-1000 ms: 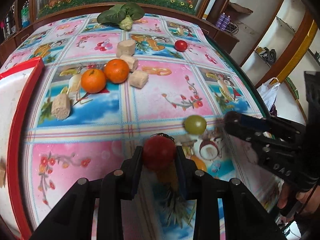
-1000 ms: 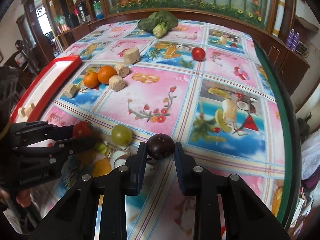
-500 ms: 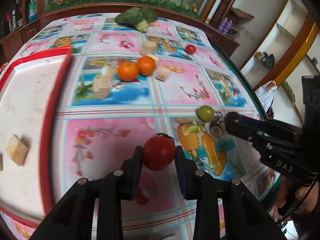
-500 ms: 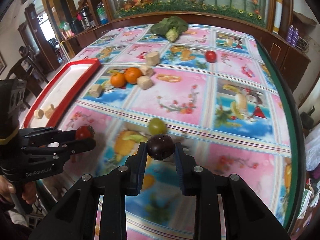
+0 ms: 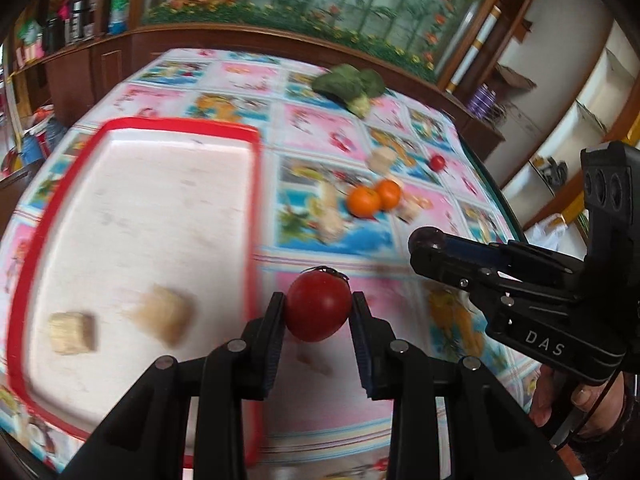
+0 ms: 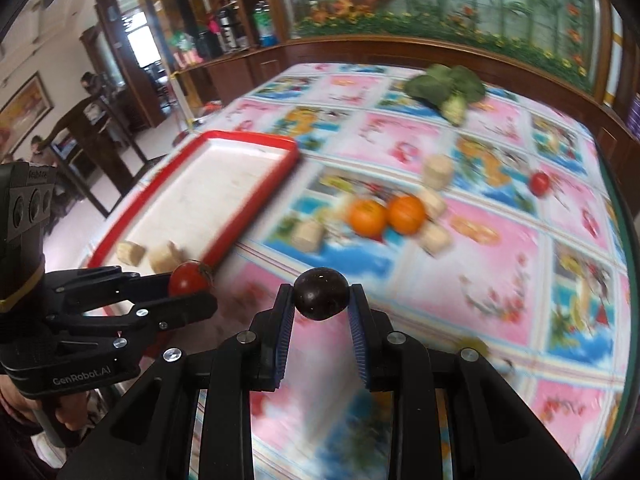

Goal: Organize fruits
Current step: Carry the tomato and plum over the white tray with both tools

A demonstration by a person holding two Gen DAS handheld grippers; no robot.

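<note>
Carrying: each gripper has one fruit pinched and lifted off the table.
Left wrist view, grip: the left gripper (image 5: 318, 312) has its fingers clamped on a red tomato (image 5: 317, 305), held above the near right rim of the red tray (image 5: 256, 208).
Left wrist view, tray: two pale cubes (image 5: 73, 332) lie at its near end; the rest of the white floor is bare.
Left wrist view, right side: the right gripper (image 5: 426, 240) reaches in over the tablecloth (image 5: 320, 128), a dark fruit at its tip.
Left wrist view, far: two oranges (image 5: 374, 198) sit touching among more pale cubes; a small tomato (image 5: 437, 162) and a leafy vegetable (image 5: 352, 88) lie farther off.
Right wrist view, grip: the right gripper's fingers are clamped on a dark plum (image 6: 321, 294), over open cloth to the right of the tray.
Right wrist view, left side: the left gripper with its tomato hangs by the tray's near corner.
Risk, drop: both fruits are round and smooth and held only at their sides; a quick swing could roll one out.
Risk, release: let go from high up, either could roll off the tray or bruise.
Risk, crowding: the two grippers head for the same near corner and could knock together.
Risk, tray contents: setting fruit on the cubes would leave it unsteady.
</note>
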